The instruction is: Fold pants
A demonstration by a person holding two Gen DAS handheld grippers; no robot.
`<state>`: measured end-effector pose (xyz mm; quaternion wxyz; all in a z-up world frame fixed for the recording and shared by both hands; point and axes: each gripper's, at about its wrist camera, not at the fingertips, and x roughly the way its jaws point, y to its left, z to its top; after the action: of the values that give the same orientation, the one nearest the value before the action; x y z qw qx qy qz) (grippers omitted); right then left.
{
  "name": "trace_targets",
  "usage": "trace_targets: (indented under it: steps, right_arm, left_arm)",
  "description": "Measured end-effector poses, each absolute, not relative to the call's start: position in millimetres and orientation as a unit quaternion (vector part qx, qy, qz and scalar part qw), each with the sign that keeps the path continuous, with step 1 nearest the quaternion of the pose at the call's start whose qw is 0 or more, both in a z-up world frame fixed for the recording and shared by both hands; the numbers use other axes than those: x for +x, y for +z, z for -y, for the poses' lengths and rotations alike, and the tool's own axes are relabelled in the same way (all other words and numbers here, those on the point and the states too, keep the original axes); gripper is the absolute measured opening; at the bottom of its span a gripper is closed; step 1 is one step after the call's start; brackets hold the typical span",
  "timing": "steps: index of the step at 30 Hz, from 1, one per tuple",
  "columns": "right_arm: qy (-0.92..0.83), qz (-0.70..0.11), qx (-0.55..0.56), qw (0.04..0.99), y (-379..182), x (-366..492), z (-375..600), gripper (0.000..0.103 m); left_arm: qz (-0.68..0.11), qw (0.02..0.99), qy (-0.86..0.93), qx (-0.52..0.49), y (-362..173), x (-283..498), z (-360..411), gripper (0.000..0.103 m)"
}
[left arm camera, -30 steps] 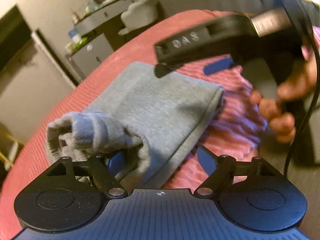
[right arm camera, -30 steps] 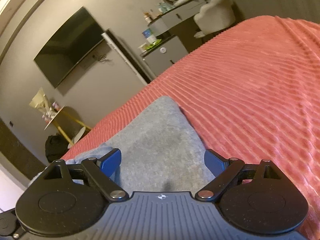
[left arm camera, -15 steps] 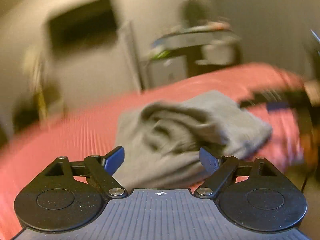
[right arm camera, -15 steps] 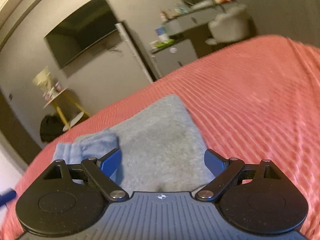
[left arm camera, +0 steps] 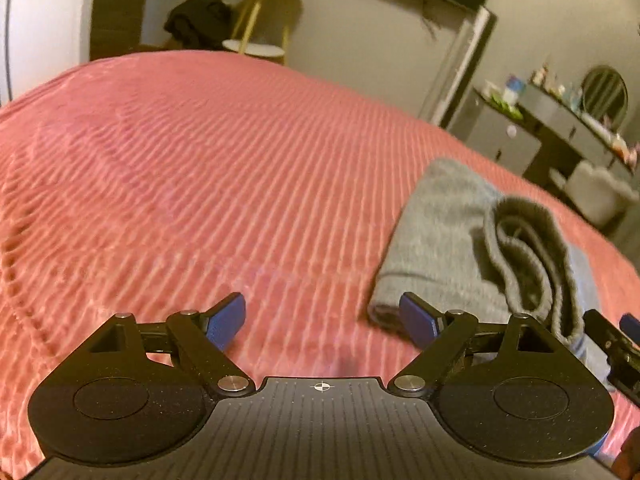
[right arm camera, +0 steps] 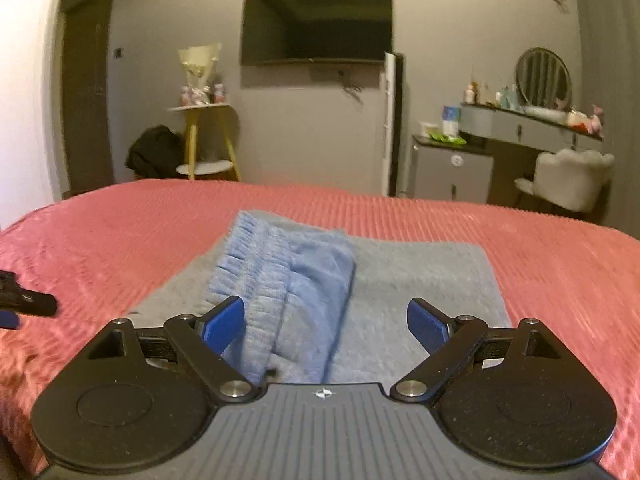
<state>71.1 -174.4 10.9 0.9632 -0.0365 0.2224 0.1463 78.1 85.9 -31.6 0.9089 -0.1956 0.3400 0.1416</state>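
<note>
dim grey walls; a dark tv hangs far centre, a yellow-legged side table far left, a vanity desk and pale chair far right.

The folded pants lie on the bed, with their waistband end doubled on top toward the left. Beyond the bed's far edge stands a side table at left, a television on the wall behind, and a dresser with a chair at right.

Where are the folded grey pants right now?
The folded grey pants lie on the ribbed pink bedspread, centred before the right gripper; in the left wrist view they sit far right.
</note>
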Motion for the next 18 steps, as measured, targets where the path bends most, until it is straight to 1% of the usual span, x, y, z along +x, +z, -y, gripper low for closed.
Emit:
trace_targets:
  steps: [5,11,12,13,14,15,16,18]
  right_arm:
    - [0.156,-0.214,-0.098,0.959,6,57,155,0.090]
    - [0.188,-0.222,-0.109,0.951,7,64,125,0.090]
    - [0.189,-0.215,-0.128,0.950,5,61,117,0.090]
    - [0.174,-0.209,-0.154,0.950,2,59,109,0.088]
    - [0.152,-0.211,-0.181,0.949,-4,61,101,0.077]
    - [0.142,-0.220,-0.187,0.947,-8,65,98,0.071]
    - [0.136,-0.230,-0.173,0.948,-8,68,101,0.070]
    - [0.140,-0.239,-0.114,0.954,-3,74,115,0.066]
  left_arm:
    - [-0.350,0.910,0.132,-0.181,-36,76,-79,0.089]
    - [-0.349,0.906,0.134,-0.199,-38,77,-85,0.089]
    - [-0.349,0.905,0.136,-0.203,-38,75,-86,0.089]
    - [-0.350,0.904,0.137,-0.205,-38,75,-87,0.089]
    - [-0.351,0.903,0.138,-0.206,-39,74,-87,0.089]
    - [-0.352,0.903,0.138,-0.206,-39,74,-88,0.089]
    - [-0.352,0.902,0.138,-0.206,-39,74,-88,0.089]
    - [-0.353,0.902,0.137,-0.207,-39,73,-88,0.089]
